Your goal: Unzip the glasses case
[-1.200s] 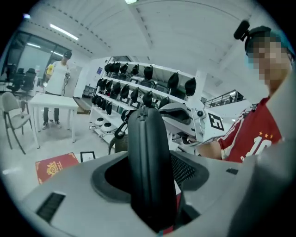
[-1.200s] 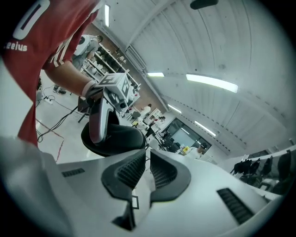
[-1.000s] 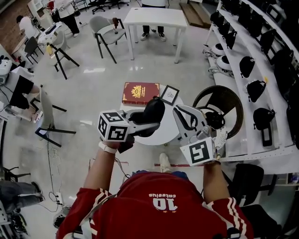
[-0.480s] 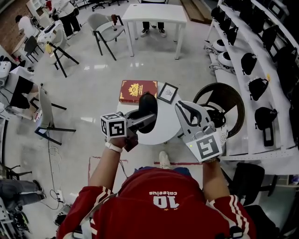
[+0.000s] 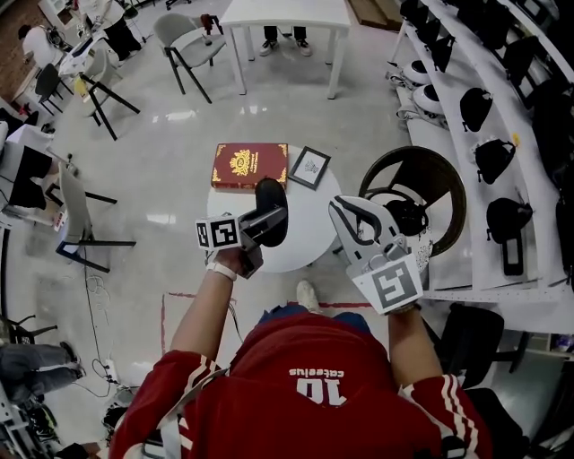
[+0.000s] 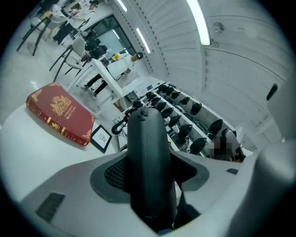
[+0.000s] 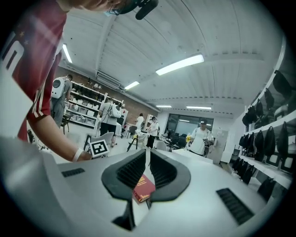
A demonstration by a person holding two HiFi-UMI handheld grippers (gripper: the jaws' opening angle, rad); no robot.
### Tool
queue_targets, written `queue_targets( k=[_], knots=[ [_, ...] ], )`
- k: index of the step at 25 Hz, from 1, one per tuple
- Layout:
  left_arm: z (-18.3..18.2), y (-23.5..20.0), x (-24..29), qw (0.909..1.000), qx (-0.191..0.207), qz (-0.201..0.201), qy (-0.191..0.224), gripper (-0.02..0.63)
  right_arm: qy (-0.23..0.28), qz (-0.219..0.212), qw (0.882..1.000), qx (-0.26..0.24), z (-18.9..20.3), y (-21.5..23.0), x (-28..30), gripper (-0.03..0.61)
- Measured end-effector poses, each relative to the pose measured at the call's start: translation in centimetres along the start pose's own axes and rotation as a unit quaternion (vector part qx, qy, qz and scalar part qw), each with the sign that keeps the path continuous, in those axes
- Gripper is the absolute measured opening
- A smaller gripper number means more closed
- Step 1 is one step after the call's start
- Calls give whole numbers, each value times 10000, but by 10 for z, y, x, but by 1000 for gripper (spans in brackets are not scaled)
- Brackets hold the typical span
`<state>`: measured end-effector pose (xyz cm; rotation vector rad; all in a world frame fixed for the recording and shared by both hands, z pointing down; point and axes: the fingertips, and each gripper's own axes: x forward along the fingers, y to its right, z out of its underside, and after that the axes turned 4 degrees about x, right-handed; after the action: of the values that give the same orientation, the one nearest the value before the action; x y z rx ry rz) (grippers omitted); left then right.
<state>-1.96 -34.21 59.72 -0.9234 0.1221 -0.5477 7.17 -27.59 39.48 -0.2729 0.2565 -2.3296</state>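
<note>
The glasses case (image 5: 269,206) is black and oblong. My left gripper (image 5: 272,220) is shut on it and holds it over the left part of the small round white table (image 5: 314,240). In the left gripper view the case (image 6: 147,157) stands on end between the two pads, filling the gap of the left gripper (image 6: 148,172), with a black clip (image 6: 121,123) at its far end. My right gripper (image 5: 344,212) hovers at the table's right edge. Its jaws (image 7: 148,159) are closed together, holding nothing.
A red book (image 5: 249,166) and a small framed picture (image 5: 308,168) lie at the table's far side. A dark round seat (image 5: 421,184) stands to the right. Shelves with black bags (image 5: 493,157) run along the right wall. A white table (image 5: 285,13) and chairs stand farther back.
My left gripper has sunk toward the table with the case and rolled. The right gripper has shifted a little and rolled too.
</note>
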Motion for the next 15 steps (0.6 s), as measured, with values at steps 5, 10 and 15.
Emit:
queue_targets(
  k=[5,10,15],
  knots=[
    [34,-67,20,9975,-465,-508,-149,259,-252,-135,9996,39,25,3,-2,20],
    [66,-128,31,9909,-846,-986,-361,259,-403,-280,9988,73,42,6,1,20],
    [96,-166,38,9838,-1141,-1245,-608,261,-627,-365,9974,53,59,11,2,20]
  ],
)
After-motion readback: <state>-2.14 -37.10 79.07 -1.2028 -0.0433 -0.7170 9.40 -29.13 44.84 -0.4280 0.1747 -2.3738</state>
